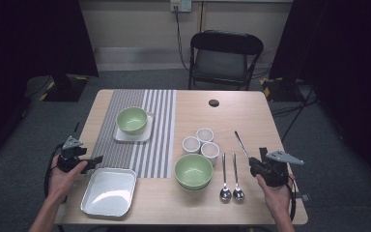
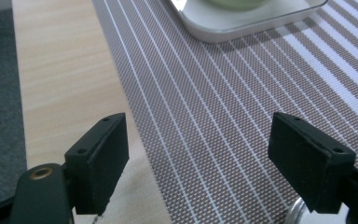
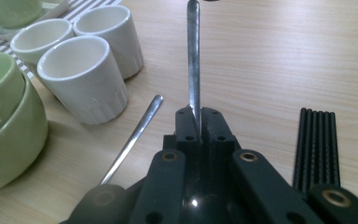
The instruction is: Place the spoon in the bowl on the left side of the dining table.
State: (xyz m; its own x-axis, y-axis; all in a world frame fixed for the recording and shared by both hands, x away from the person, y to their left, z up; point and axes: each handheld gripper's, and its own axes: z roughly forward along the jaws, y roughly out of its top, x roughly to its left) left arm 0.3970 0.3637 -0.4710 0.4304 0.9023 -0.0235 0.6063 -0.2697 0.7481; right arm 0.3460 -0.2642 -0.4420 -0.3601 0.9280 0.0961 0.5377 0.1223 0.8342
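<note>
My right gripper (image 1: 252, 162) is at the table's right side, shut on a metal spoon handle (image 1: 240, 143) that sticks out away from me. In the right gripper view the jaws (image 3: 199, 116) pinch that handle (image 3: 193, 56) near its neck. My left gripper (image 1: 96, 162) hovers at the left edge of the striped placemat (image 1: 125, 145), just beyond the white square tray (image 1: 109, 191). Seen along its own jaws, the left gripper (image 2: 198, 154) stands wide open with nothing between the pads, over the placemat (image 2: 237, 107).
A green bowl (image 1: 132, 119) sits on a white plate on the placemat's far part. Three white cups (image 1: 201, 141), stacked green bowls (image 1: 193, 171) and two spoons (image 1: 231, 179) lie mid-table. Black chopsticks (image 3: 318, 144) lie right of the right gripper. A chair (image 1: 224, 58) stands beyond the table.
</note>
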